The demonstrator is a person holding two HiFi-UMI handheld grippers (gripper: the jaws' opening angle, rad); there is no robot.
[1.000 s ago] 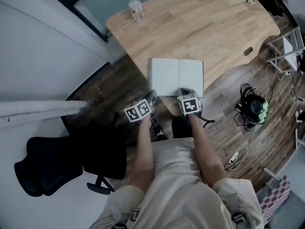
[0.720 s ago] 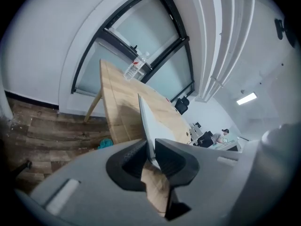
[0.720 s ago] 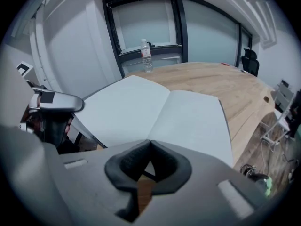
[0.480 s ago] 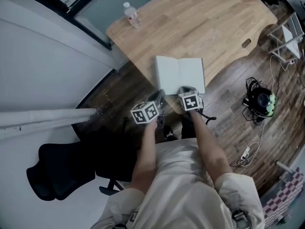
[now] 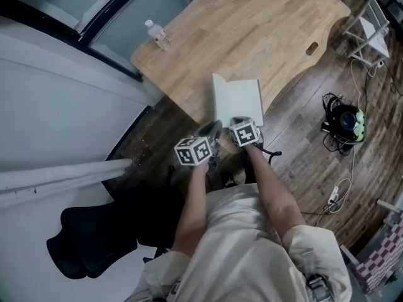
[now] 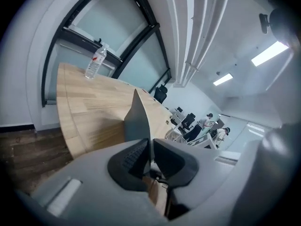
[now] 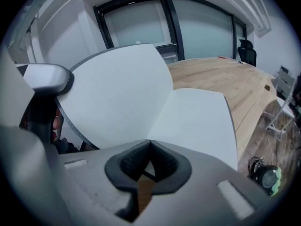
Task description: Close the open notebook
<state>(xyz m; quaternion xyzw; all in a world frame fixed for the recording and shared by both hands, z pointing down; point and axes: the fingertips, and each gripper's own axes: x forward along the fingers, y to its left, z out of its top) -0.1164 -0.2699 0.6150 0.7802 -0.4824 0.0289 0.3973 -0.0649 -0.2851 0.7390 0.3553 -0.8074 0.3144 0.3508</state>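
A white notebook (image 5: 239, 99) lies near the front edge of the wooden table (image 5: 252, 30). Its right half (image 7: 197, 121) rests flat, while its left leaf (image 6: 138, 119) stands nearly upright, edge-on in the left gripper view. My left gripper (image 5: 213, 129) is at the leaf's near edge, its jaws closing with the thin leaf (image 7: 117, 98) pinched between the pads. My right gripper (image 5: 242, 121) sits at the near edge of the flat half, its pads together on that edge (image 7: 149, 149).
A water bottle (image 5: 158, 35) stands at the table's far left corner, also visible in the left gripper view (image 6: 95, 62). A black office chair (image 5: 88, 238) is at the lower left. Cables and a black-green device (image 5: 345, 121) lie on the floor at the right.
My left gripper has risen and moved toward the right, lifting the left leaf from flat to nearly upright. The right gripper has stayed at the near edge.
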